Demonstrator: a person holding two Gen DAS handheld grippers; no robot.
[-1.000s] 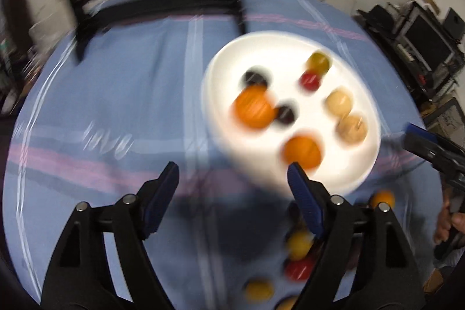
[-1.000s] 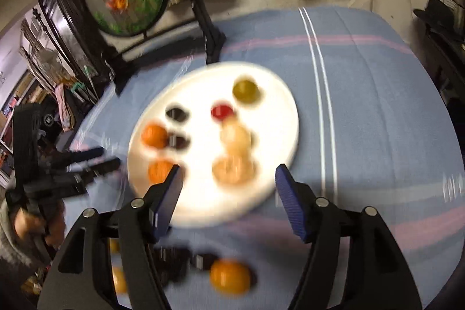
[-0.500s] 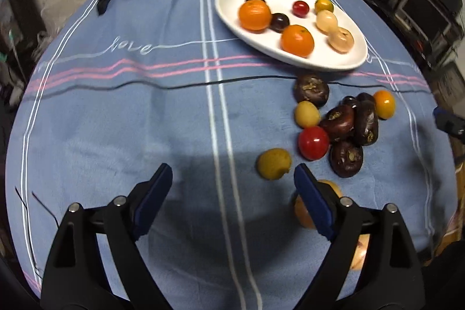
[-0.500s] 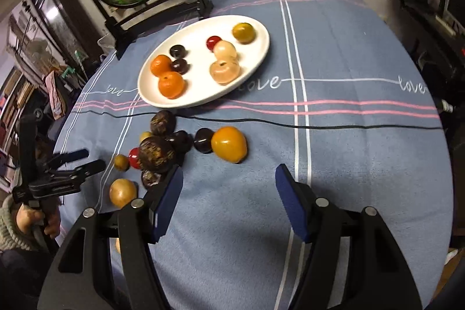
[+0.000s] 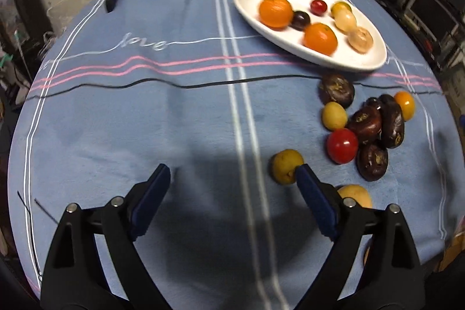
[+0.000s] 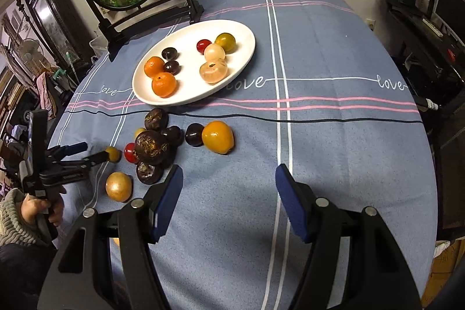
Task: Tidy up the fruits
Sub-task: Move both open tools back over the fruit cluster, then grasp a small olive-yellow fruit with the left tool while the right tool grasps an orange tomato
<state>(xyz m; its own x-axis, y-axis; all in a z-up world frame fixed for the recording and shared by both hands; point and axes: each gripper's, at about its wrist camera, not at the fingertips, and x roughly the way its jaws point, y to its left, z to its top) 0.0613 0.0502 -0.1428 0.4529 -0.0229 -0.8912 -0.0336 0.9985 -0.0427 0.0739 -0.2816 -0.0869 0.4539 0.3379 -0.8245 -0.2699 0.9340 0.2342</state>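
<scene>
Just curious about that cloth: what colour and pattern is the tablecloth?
The tablecloth is blue-grey with white, pink and black stripes and white "love" lettering, clearest in the right wrist view.

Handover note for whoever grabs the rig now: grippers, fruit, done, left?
Left gripper: jaws open, empty, one fingertip right beside a small yellow fruit on the blue tablecloth.
Right gripper: jaws open, empty, above bare cloth.
Done: white oval plate holds eight fruits, including two oranges.
Left: the loose cluster on the cloth below the plate: dark brown fruits, a red one, several yellow-orange ones.
</scene>
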